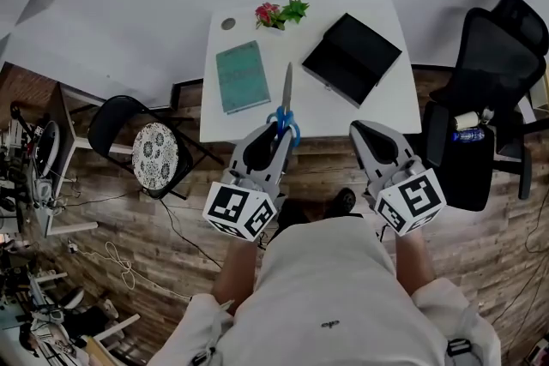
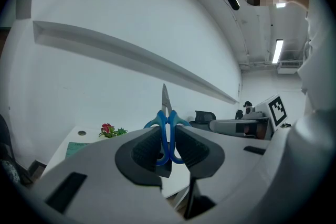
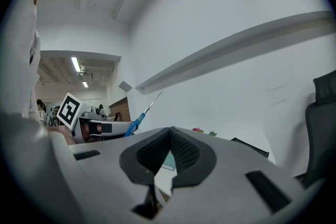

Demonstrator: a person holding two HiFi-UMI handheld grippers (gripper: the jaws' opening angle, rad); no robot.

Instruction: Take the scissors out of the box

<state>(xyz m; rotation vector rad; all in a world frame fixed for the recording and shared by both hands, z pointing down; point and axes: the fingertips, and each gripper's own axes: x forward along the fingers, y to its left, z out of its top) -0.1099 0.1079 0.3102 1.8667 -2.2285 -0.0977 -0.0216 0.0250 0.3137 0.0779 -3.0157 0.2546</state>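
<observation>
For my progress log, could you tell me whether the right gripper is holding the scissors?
No, the left gripper clamps the scissors by their blue handles; the right gripper is shut on nothing.

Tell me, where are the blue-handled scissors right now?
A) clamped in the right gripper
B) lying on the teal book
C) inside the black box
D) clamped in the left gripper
D: the left gripper has its jaws closed on the blue handles of the scissors, blades pointing away from it.

**Legible text: none**

Square black-and-white markers on the cube of the left gripper (image 1: 276, 129), 7 o'clock, and of the right gripper (image 1: 360, 128), 4 o'clock: patterns only, no letters. Teal book (image 1: 242, 76), 11 o'clock: cover print too faint to read.
</observation>
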